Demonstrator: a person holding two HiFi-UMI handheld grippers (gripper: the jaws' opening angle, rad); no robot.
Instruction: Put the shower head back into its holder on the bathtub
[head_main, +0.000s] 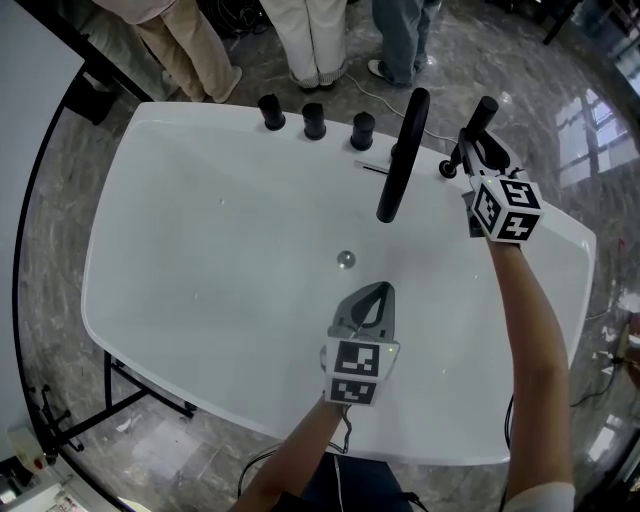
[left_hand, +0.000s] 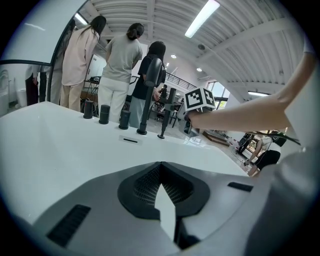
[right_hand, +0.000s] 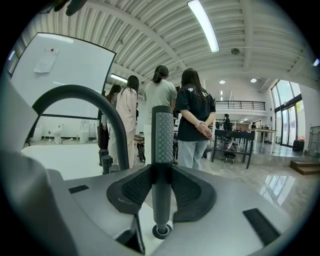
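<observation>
Right tool (right_hand: 161, 172) grips the slim black dimpled shower head (right_hand: 162, 140), which stands upright with its foot in the round holder (right_hand: 160, 231) on the rim of the white bathtub (head_main: 150, 250). Left tool (left_hand: 161, 170) hovers over the basin, clenched and empty.

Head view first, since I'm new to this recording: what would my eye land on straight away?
The glossy white bathtub fills the view, with a tall black curved spout rising at its far rim. At the right rim, the right gripper is clamped on the slim black shower head, upright, lower end at its ring holder. The left gripper, shut and empty, hangs over the basin.
</observation>
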